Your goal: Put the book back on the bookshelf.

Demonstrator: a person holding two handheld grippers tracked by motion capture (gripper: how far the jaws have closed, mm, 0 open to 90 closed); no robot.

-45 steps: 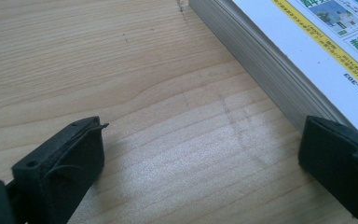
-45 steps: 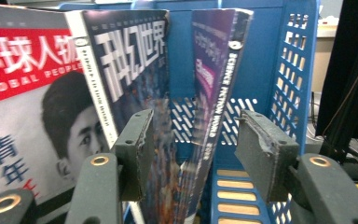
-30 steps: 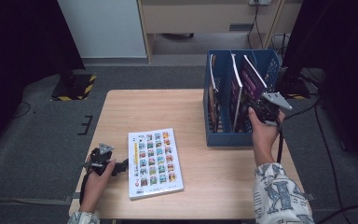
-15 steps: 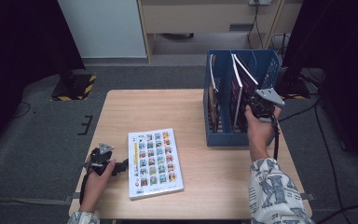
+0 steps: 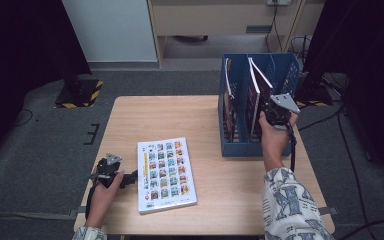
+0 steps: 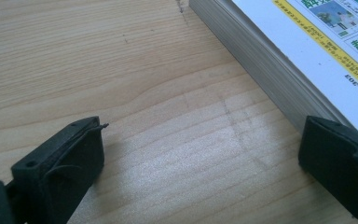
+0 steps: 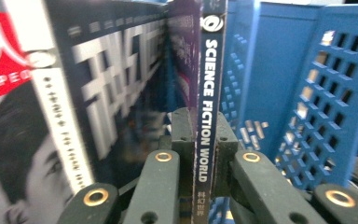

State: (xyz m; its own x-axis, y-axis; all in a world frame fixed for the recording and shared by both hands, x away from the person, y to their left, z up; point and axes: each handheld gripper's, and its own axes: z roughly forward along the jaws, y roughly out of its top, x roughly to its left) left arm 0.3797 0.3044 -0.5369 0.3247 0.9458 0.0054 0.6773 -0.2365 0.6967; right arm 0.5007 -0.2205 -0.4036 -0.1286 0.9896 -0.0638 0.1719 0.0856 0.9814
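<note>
A dark thin magazine [image 7: 209,93] with "SCIENCE FICTION WORLD" on its spine stands upright in the blue file rack [image 7: 307,93]. My right gripper [image 7: 204,135] is shut on that spine, one pad on each side. From above, the right gripper [image 5: 271,109] sits at the near right part of the rack [image 5: 240,150], against the leaning magazine [image 5: 260,80]. A thick book with a cover of small pictures [image 5: 166,175] lies flat on the wooden table [image 5: 180,120]. My left gripper [image 5: 129,178] rests open at its left edge. The book's page edge [image 6: 270,60] lies near one jaw of the left gripper [image 6: 203,135].
Other books stand in the rack's left slots, among them a dark one with large white characters [image 7: 107,84]. The rack takes up the table's back right corner. Grey floor surrounds the table, and a cabinet [image 5: 110,30] stands beyond it.
The right hand and its gripper have shifted slightly left, closer in to the magazines in the rack. The left hand and the book on the table have stayed put.
</note>
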